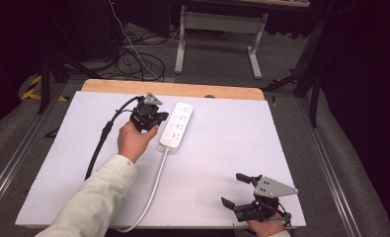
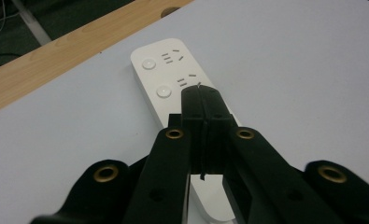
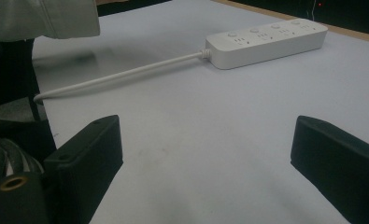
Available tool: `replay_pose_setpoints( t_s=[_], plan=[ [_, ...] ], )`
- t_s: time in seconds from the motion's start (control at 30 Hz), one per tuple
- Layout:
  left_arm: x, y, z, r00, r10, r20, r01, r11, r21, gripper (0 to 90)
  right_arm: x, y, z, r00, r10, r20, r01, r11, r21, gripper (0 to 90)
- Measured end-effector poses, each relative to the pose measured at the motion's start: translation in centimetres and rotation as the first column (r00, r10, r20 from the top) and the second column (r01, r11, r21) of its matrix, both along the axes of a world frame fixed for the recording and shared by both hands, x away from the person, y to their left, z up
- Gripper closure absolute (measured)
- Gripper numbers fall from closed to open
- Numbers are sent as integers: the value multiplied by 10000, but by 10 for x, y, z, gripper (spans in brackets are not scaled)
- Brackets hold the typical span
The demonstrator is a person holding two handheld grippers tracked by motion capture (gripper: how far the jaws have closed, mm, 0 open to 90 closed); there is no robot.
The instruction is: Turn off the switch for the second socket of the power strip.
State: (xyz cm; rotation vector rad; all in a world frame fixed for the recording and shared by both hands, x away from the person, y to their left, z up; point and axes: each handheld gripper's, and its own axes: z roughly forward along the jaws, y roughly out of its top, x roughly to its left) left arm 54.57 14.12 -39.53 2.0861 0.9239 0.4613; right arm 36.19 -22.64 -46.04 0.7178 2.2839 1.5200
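My left claw (image 2: 202, 105) is pressed together, its tip over the strip (image 1: 176, 126), which lies near the far edge of the surface (image 1: 232, 148), long axis running from far to near, its cord (image 1: 153, 190) trailing to the near edge. My right claw (image 1: 239, 190) sits spread at the near right corner, well apart; the left is nearer. Beyond the surface stand a dark floor, cables and a desk frame.

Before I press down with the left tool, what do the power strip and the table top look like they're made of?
The power strip looks like moulded white plastic, smooth and slightly glossy, with rounded corners and a matching white cord. The table top looks like a matt pale sheet, possibly laminate or painted board, and its far edge shows light wood grain. The closed left tool looks like matt black plastic.
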Motion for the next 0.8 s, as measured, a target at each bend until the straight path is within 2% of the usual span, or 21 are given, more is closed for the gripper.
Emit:
replay_pose_setpoints(
  t_s=[0.03,0.07,0.13,0.37,0.4,0.43,0.47,0.53,0.63,0.7,0.8],
  plan=[
    [-4,1,2,9998,-203,-59,203,9997,-105,671,-1,0,0,10000,-20,16,20,10000,-11,99],
    [-4,1,2,9998,-203,-59,203,9997,-105,655,-1,0,0,10000,-15,38,15,10000,-1,99],
    [-15,7,8,9987,-381,346,389,9990,-218,614,-1,0,1,10000,-37,61,37,10000,4,99],
    [-33,20,22,9967,-651,485,680,9958,-607,436,0,2,0,10000,-18,22,18,10000,-35,99],
    [-36,22,23,9967,-656,479,686,9956,-635,436,0,2,0,10000,-18,22,18,10000,-35,99],
    [-43,26,25,9954,-696,659,742,9948,-697,420,0,2,0,10000,-40,6,40,10000,-38,99],
    [-43,26,25,9954,-696,659,742,9948,-697,412,0,1,0,10000,-47,19,47,10000,-39,99],
    [-55,30,27,9931,-786,872,847,9941,-681,401,0,1,0,10000,-57,16,57,10000,-27,99],
    [-62,33,28,9911,-901,984,960,9938,-561,383,0,2,0,10000,-36,1,36,10000,-40,99],
    [-73,38,31,9906,-920,1008,991,9928,-679,360,0,2,0,10000,-35,4,35,10000,-63,99],
    [-79,42,32,9898,-961,1054,1043,9917,-751,336,0,2,0,10000,-46,2,46,10000,-55,99]
  ],
)
